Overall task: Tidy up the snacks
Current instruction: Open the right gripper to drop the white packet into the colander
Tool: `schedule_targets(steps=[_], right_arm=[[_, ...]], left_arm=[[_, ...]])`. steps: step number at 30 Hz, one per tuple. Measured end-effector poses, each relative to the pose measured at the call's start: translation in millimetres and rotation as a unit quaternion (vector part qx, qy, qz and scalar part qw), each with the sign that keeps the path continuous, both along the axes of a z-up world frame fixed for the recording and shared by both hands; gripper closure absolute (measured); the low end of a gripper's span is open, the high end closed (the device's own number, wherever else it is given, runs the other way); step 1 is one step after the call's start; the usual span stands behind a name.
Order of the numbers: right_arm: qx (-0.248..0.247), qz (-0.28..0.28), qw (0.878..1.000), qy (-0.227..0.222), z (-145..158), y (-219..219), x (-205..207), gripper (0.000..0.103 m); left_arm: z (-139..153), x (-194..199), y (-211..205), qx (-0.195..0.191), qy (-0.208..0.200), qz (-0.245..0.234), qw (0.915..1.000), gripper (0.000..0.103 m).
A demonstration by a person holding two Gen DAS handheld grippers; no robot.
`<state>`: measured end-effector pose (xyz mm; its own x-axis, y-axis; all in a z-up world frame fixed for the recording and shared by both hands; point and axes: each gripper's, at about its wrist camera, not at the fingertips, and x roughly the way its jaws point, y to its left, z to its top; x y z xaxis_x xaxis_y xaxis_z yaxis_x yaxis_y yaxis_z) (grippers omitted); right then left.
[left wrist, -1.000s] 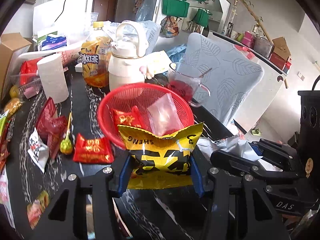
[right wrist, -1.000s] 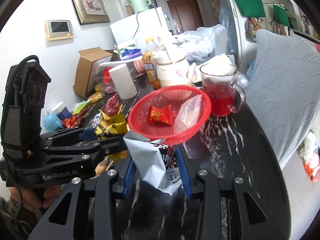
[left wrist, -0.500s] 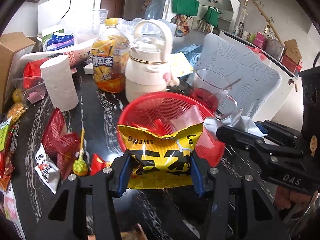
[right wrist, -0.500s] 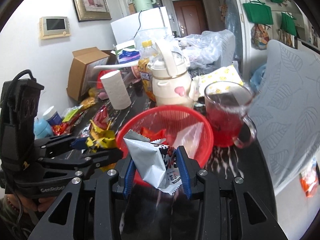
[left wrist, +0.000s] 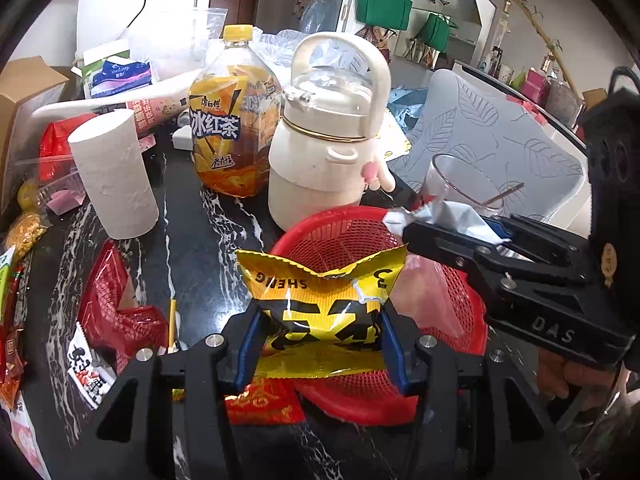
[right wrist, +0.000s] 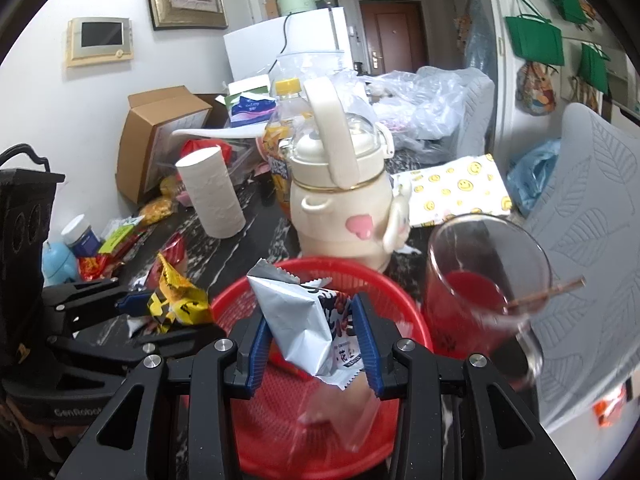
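Two grippers over one red basket [left wrist: 452, 292] — left gripper [left wrist: 320, 334] clamped on one yellow packet [left wrist: 320, 312], right gripper [right wrist: 310, 340] clamped on one silver packet [right wrist: 296, 320].

Black marble table [left wrist: 224, 240] bears red basket [left wrist: 460, 304], paper roll [left wrist: 116, 176].

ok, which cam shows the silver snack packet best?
Right wrist: the silver packet sits front and centre, gripped by the right gripper above the red basket, print visible. Left wrist shows only a crumpled end poking past the gripper's fingers.
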<state>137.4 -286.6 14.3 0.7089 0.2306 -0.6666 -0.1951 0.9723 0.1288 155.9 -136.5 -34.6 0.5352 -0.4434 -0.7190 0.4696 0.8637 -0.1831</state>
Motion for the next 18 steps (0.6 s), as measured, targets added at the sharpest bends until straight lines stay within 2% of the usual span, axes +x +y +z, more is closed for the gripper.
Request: schedule_targets(steps=[7, 9, 10, 18], right_arm=[[0.008, 0.007, 1.000, 0.022, -15, 1, 26, 0.064], [0.007, 0.003, 0.999, 0.031, -20, 1, 28, 0.059], [0.009, 0.003, 0.999, 0.032, -21, 1, 28, 0.056], [0.029, -0.018, 0.999, 0.019, -13, -15, 19, 0.054]], left_arm=[[-6, 11, 0, 0.012, 0.004, 0.008, 0.9999, 0.053], [-7, 14, -1, 0.016, 0.007, 0.008, 0.9998, 0.053], [-8, 16, -2, 0.018, 0.008, 0.008, 0.9998, 0.053], [-9, 21, -10, 0.024, 0.006, 0.007, 0.9997, 0.053]])
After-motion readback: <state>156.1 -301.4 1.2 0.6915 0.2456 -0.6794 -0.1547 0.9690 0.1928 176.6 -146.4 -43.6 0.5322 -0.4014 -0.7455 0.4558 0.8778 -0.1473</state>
